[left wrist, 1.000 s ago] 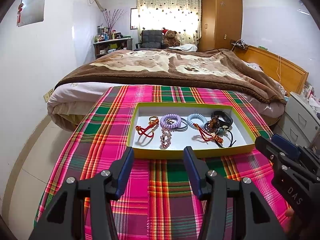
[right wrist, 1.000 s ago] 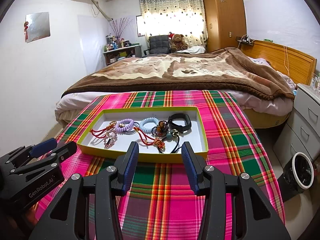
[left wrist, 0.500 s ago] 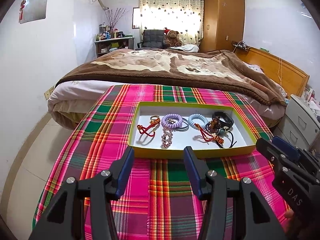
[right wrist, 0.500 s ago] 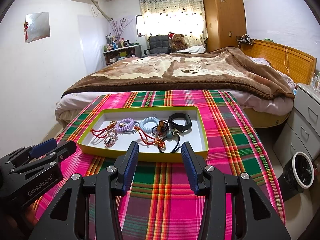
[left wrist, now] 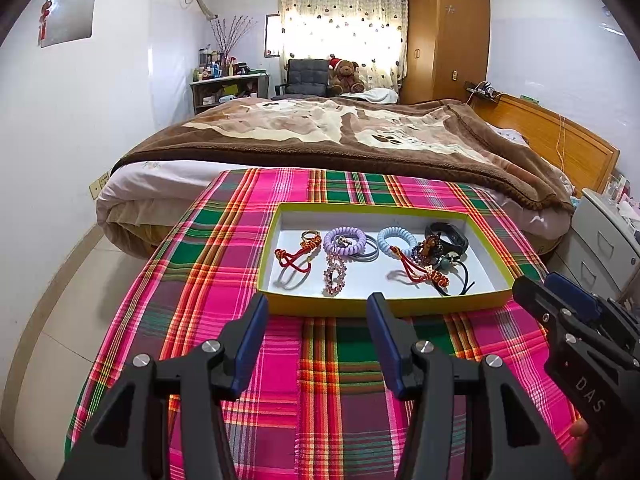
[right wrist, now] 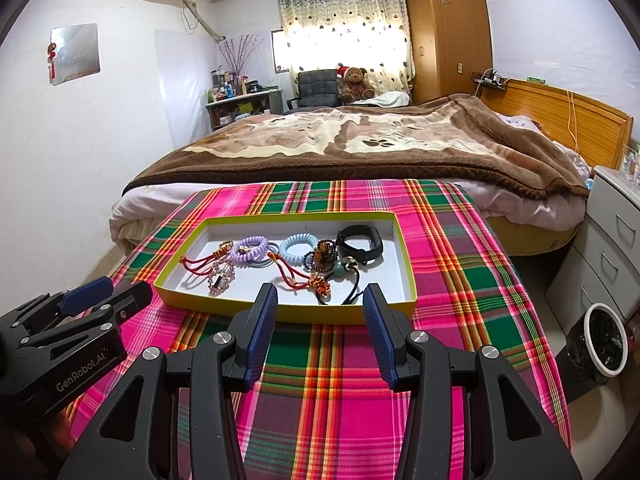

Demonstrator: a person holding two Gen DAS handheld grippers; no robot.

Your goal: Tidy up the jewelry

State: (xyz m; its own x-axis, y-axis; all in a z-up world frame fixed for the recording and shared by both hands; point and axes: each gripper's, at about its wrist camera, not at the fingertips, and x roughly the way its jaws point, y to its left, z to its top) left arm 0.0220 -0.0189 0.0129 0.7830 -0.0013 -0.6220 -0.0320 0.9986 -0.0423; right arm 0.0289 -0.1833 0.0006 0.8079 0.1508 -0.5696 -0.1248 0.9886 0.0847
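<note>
Both claws, left claw (left wrist: 316, 300) and right claw (right wrist: 320, 292), are held wide, empty. The light, springy purple coil band (left wrist: 345, 241), at 12 o'clock, is judged best pinched across its rim.

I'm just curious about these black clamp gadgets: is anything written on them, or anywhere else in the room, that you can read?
"DAS": white letters on the black right gripper, seen from the left wrist camera.
"GenRobot.AI": white letters on the black left gripper, seen from the right wrist camera.
Bottles on the far wooden shelf: labels too small to read.
</note>
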